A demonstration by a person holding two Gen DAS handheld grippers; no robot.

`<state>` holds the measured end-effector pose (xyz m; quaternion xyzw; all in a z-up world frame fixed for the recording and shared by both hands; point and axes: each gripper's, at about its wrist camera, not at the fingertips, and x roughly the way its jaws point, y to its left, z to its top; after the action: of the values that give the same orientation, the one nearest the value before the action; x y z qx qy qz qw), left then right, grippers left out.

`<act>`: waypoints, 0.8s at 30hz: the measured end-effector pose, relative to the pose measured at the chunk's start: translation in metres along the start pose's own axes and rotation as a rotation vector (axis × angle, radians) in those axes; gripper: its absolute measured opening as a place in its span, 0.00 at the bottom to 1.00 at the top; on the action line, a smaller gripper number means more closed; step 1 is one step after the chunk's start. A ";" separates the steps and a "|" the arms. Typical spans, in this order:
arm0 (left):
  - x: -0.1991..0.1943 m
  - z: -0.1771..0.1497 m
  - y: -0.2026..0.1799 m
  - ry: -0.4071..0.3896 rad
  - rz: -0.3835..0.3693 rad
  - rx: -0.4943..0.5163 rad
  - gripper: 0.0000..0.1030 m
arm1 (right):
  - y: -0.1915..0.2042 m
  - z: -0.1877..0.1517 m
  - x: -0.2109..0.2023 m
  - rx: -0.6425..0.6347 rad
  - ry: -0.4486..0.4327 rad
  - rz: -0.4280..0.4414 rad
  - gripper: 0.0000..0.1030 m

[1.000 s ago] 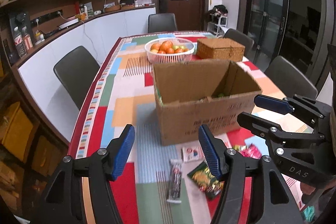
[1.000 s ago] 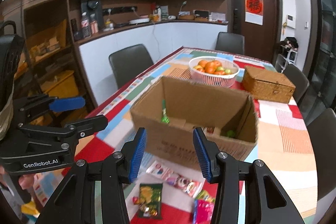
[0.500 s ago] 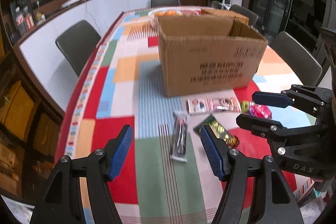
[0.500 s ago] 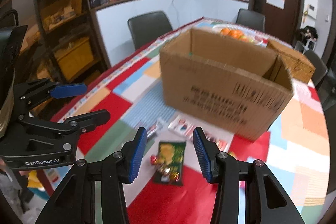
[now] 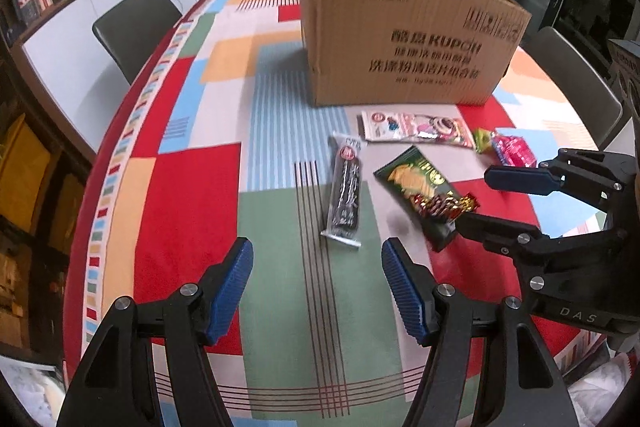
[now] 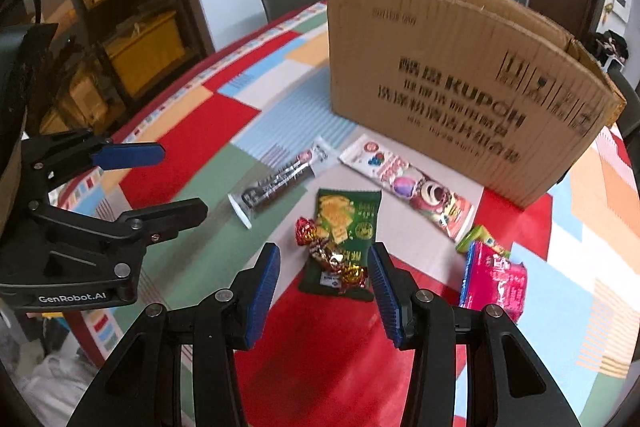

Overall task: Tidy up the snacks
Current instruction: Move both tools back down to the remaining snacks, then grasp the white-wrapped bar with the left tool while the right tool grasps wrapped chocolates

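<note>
Right now both claws hang low over the near end of the patterned surface (image 5: 188, 195), each spread wide and holding nothing. The snacks lie loose in front of the cardboard box (image 6: 452, 75), none of them in it that I can see from here.

The right claw (image 6: 322, 285) is the one lined up for a pick. Straight ahead of its blue pads (image 6: 262, 297) lies the green chip packet (image 6: 348, 227), with a little cluster of red-and-gold wrapped candies (image 6: 332, 259) resting on its near end. The packet's long axis runs away from the claw toward the box, so the jaws stand on either side of its width, which looks to me like the natural way to close on it. Whether the candies would come along or slide off I can't judge.

The left claw (image 5: 316, 283) points at bare cloth; the black stick packet (image 5: 346, 195) lies ahead of it and a little to its right, long axis also running toward the box. It is nearer to that packet than the right claw is.

Further right, apart from both claws, sit the long pink-and-white wrapper (image 6: 408, 187) just beside the box's front wall, a small green sweet (image 6: 478, 237) and a bright pink packet (image 6: 494, 277).

Both are held nearly level, tipped slightly downward, side by side.
</note>
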<state>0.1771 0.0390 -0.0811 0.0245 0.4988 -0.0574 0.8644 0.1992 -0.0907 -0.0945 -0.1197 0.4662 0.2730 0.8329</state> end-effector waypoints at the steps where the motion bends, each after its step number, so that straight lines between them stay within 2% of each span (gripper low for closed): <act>1: 0.002 0.000 0.001 0.004 -0.004 0.000 0.64 | -0.001 0.000 0.002 0.000 0.007 -0.002 0.45; 15: 0.040 0.006 -0.001 0.074 -0.043 0.032 0.64 | -0.006 -0.002 0.034 -0.002 0.069 -0.005 0.45; 21: 0.055 0.019 -0.004 0.078 -0.063 0.034 0.64 | -0.010 0.001 0.040 0.015 0.068 -0.009 0.43; 24: 0.063 0.026 -0.005 0.079 -0.077 0.031 0.63 | -0.013 0.003 0.044 0.029 0.067 -0.010 0.38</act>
<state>0.2299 0.0266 -0.1221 0.0210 0.5320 -0.0975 0.8408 0.2266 -0.0851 -0.1304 -0.1193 0.4972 0.2579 0.8198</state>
